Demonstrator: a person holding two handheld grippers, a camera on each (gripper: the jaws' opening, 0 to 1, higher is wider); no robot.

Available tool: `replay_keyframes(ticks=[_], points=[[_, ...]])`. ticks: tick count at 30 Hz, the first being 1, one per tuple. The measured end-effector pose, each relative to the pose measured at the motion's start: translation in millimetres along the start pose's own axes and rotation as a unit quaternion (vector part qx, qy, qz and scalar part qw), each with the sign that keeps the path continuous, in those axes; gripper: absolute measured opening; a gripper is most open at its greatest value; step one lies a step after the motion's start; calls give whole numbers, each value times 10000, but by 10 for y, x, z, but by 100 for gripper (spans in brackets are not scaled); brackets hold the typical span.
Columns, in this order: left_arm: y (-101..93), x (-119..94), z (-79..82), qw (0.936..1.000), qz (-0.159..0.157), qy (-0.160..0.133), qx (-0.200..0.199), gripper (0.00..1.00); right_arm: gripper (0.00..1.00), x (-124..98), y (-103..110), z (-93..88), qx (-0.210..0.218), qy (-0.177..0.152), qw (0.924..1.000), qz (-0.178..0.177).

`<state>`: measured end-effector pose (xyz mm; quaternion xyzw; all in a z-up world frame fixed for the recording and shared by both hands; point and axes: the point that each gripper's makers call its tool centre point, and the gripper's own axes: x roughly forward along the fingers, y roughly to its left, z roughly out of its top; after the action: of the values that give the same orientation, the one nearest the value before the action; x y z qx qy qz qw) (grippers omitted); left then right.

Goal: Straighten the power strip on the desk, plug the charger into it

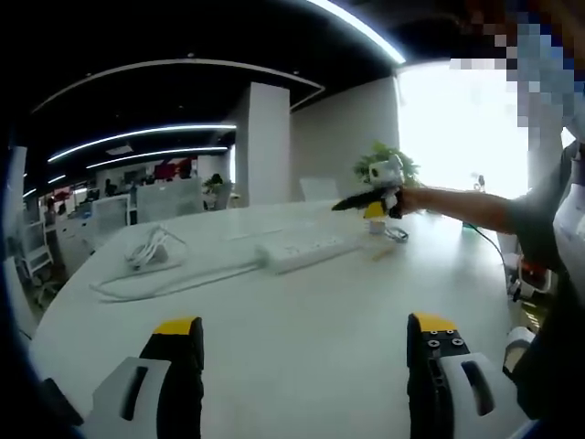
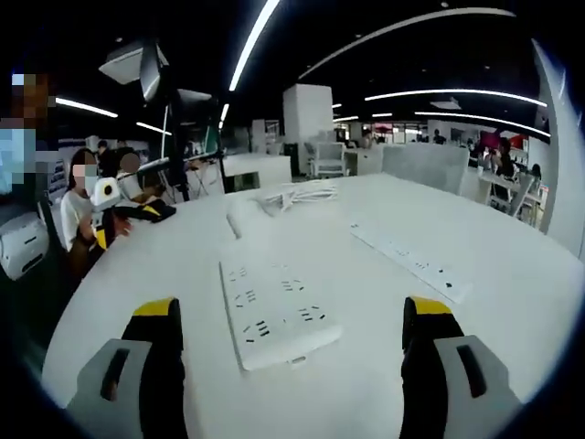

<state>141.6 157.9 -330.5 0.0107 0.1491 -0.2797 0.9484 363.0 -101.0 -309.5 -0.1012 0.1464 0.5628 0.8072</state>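
The right gripper hangs just above the desk with its jaws spread wide and nothing between them. Straight ahead at twelve o'clock, between the jaw tips, lies the white power strip, lengthwise along the line of sight, with its thick cord running away toward one o'clock, where a bundle of white cable rests; whether the charger is part of that bundle cannot be told. A second, slimmer strip lies at two o'clock, well apart.

The left gripper also stands open and empty, low over the desk. From it, the power strip sits at twelve o'clock, lying crosswise, its cord trailing to a coiled white cable at ten o'clock. The right gripper reaches in at one o'clock, held by a person's arm.

As a judgement, the task is at its start: the strip is untouched by either gripper, nothing is plugged into its sockets, and both the straightening and the plugging remain.
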Motion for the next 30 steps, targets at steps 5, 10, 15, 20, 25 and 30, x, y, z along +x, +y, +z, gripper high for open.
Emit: replay_keyframes(ticks=[5,10,15,20,25,30], points=[[-32,-3,0,10000,-33,17,26,95,100,-89,-17,-40,-40,-73,9998,-196],[-40,0,-12,10000,-47,26,19,95,100,-234,-3,-53,44,-248,9987,-437],[-57,7,-10,10000,-74,28,30,95,100,-417,-34,-19,63,-379,9967,-710],[-100,13,4,9999,-127,17,57,95,100,-590,-30,-36,43,-444,9947,-928],[-127,8,16,9999,-156,3,71,95,100,-762,-32,-92,94,-502,9925,-1112],[-157,-4,29,9998,-183,-9,81,95,100,-927,6,-157,130,-543,9903,-1274]])
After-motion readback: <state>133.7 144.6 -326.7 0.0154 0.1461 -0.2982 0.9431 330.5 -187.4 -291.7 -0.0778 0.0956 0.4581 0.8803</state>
